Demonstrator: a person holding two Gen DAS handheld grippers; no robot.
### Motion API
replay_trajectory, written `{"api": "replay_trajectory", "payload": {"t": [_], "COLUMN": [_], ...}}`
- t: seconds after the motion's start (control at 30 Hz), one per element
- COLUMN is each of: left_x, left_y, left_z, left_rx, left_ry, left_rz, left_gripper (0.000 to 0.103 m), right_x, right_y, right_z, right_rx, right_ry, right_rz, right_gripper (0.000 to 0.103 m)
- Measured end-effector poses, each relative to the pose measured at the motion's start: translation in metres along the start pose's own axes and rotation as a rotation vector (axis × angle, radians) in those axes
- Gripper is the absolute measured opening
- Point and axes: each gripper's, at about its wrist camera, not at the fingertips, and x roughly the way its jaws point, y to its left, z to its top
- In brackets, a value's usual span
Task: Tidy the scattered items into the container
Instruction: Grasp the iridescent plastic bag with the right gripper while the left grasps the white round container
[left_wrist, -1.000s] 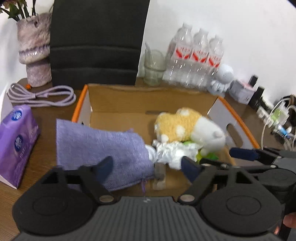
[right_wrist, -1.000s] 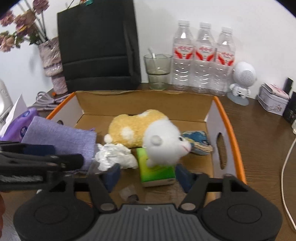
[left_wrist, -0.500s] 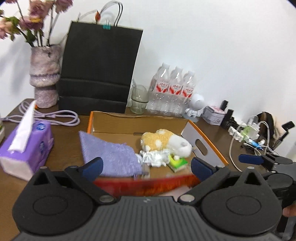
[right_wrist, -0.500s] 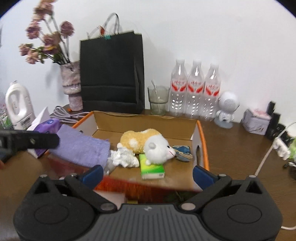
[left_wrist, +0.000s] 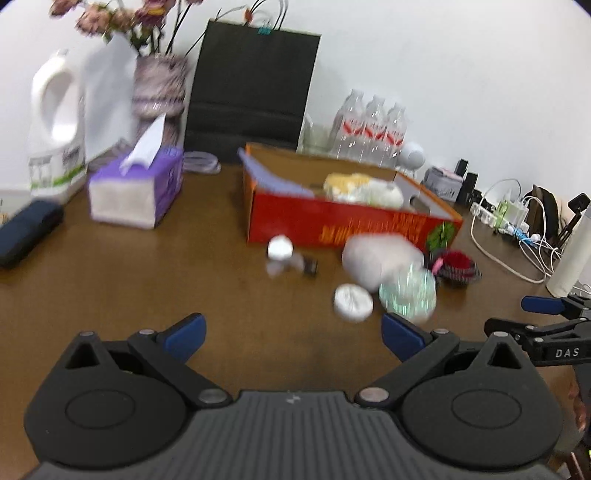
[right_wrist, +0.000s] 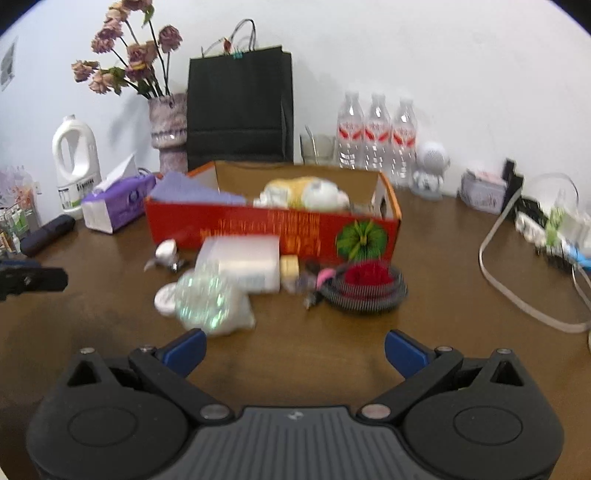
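A red cardboard box (right_wrist: 273, 230) (left_wrist: 343, 225) stands on the brown table and holds a purple cloth (right_wrist: 192, 190), a yellow and white plush toy (right_wrist: 306, 190) and more. In front of it lie scattered items: a white pack (right_wrist: 243, 260), a shiny wrapped bag (right_wrist: 207, 299) (left_wrist: 406, 291), a white round lid (left_wrist: 352, 301), a small white-capped bottle (left_wrist: 279, 249), a red and black brush (right_wrist: 367, 282) (left_wrist: 456, 266). My left gripper (left_wrist: 291, 330) is open and empty, back from the items. My right gripper (right_wrist: 293, 350) is open and empty, just short of the shiny bag.
A purple tissue box (left_wrist: 138, 192), a white detergent jug (left_wrist: 59, 122), a flower vase (right_wrist: 168, 129), a black paper bag (right_wrist: 240, 110), three water bottles (right_wrist: 376, 129) and a glass (right_wrist: 317, 147) stand behind. Cables and a power strip (right_wrist: 543, 229) lie at the right. A dark case (left_wrist: 26, 230) lies at the left.
Both grippers have pulled back and away from the box, from inside it to well in front. The scattered items in front of the box have come into view.
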Motion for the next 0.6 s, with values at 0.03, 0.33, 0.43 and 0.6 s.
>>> {"api": "replay_trajectory", "payload": {"t": [0.03,0.33,0.43,0.6], "left_x": [-0.002,-0.008,-0.003,0.019], "left_y": [0.001,0.002,0.003,-0.007], "left_z": [-0.006,-0.024,-0.019,-0.006], "left_rx": [-0.009,0.039,0.036,0.091], "left_ry": [0.005,0.008,0.011,0.050], "left_rz": [0.001,0.025,0.012,-0.019], "left_gripper": [0.103,0.103,0.103,0.103], "right_x": [0.000,0.001,0.004,0.016], "right_y": [0.002,0.017,0.021,0.029], "right_z": [-0.005,-0.025,-0.022,-0.012], "right_rx": [0.010,0.010,0.007,-0.029], "right_ry": [0.004,0.041,0.039,0.022], "right_rz": [0.000,0.008,0.015,0.027], "right_gripper": [0.103,0.103,0.103,0.103]}}
